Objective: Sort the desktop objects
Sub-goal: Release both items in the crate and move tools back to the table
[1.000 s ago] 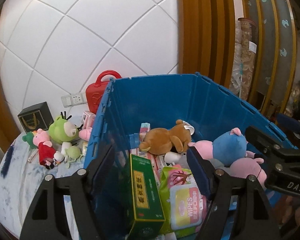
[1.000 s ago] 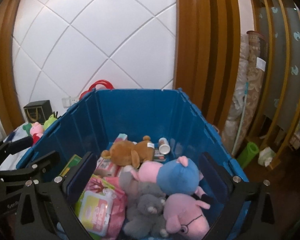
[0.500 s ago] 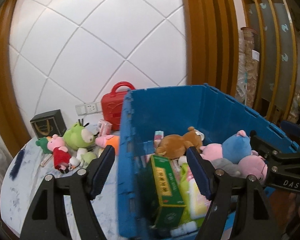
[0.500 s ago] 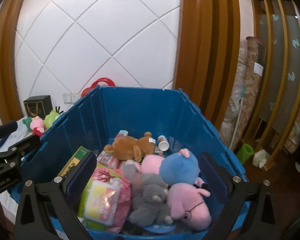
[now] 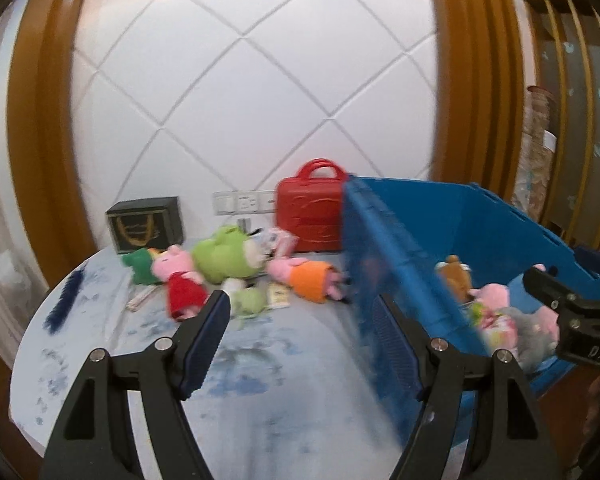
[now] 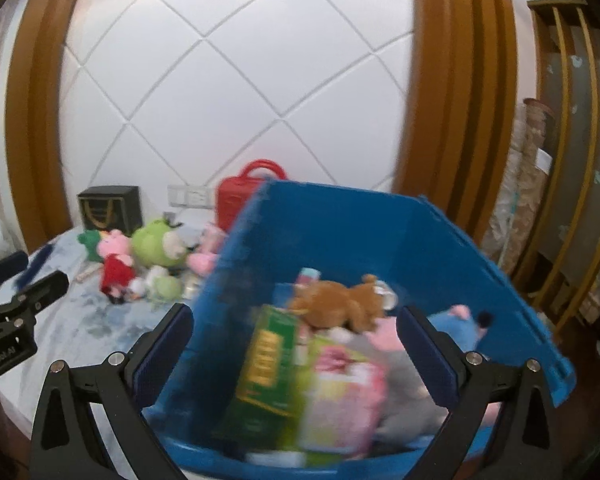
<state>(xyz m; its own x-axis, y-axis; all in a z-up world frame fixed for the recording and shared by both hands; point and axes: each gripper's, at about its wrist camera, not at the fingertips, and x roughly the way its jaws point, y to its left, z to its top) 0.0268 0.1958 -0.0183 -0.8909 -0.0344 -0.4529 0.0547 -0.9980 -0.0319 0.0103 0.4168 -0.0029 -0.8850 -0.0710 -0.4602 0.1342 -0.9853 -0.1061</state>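
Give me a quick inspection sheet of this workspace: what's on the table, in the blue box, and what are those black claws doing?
Surface: round table with pale blue-mottled cover, front part bare.
Job's things: blue crate holding a brown bear plush, green box and more soft toys; on the table a green frog plush, pig in red dress, pig in orange.
Clutter: red case, black gift bag, dark feather.
Grippers: left gripper open, empty; right gripper open, empty.
Cables: nothing seen.
Surroundings: white quilted wall, wooden trim, wall sockets.
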